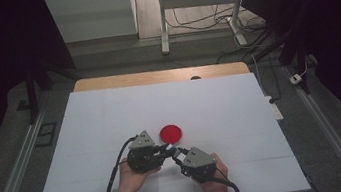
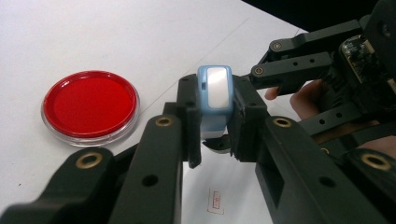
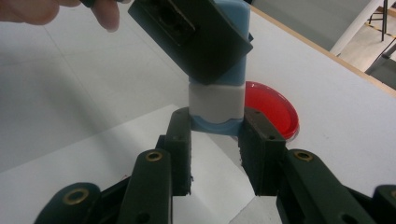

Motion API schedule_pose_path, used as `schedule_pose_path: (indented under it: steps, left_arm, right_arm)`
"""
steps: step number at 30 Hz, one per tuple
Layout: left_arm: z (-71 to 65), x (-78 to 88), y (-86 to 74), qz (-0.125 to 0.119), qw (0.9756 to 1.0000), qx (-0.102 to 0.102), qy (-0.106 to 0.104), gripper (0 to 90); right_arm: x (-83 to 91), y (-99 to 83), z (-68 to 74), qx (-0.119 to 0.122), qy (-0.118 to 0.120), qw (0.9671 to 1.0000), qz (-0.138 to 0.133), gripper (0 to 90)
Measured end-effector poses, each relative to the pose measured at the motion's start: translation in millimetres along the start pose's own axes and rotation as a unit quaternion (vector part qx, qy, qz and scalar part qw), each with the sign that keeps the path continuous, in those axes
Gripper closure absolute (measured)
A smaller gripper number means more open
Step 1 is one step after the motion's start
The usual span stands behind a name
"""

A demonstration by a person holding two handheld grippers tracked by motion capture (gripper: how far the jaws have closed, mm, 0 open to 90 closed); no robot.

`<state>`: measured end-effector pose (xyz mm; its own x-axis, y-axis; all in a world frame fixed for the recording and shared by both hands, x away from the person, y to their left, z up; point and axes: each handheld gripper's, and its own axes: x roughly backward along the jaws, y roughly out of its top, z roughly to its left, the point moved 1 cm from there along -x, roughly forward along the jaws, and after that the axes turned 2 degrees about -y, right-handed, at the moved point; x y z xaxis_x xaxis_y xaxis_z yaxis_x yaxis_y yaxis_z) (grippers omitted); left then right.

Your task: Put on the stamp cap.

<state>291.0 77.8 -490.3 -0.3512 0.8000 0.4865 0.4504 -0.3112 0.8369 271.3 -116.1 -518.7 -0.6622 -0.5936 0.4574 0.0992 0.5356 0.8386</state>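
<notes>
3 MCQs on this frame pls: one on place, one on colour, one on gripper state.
1. Where does the red dish lie?
A. on the white table top, beyond the grippers
B. between the jaws
C. on the floor

2. What colours is the small block held between the grippers?
A. green and black
B. blue and white
C. all red

3. How do the left gripper and right gripper stand?
A. both open
B. one grips
C. both shut on the block

Key: 1 A, the high view shows it flat past the hands. 2 B, blue body with white band. 3 C, each gripper view shows the jaws pressing its sides.
</notes>
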Motion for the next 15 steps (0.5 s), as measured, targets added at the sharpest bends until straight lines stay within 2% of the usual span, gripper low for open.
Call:
schedule_pose_path:
  steps: [15]
  left_arm:
    - [2.0,3.9,1.6,-0.011,0.9999,0.008,-0.004,76.2]
  right_arm:
    - [-1.1,-2.2,-4.0,-0.003,0.015,0.9999,-0.007,64.5]
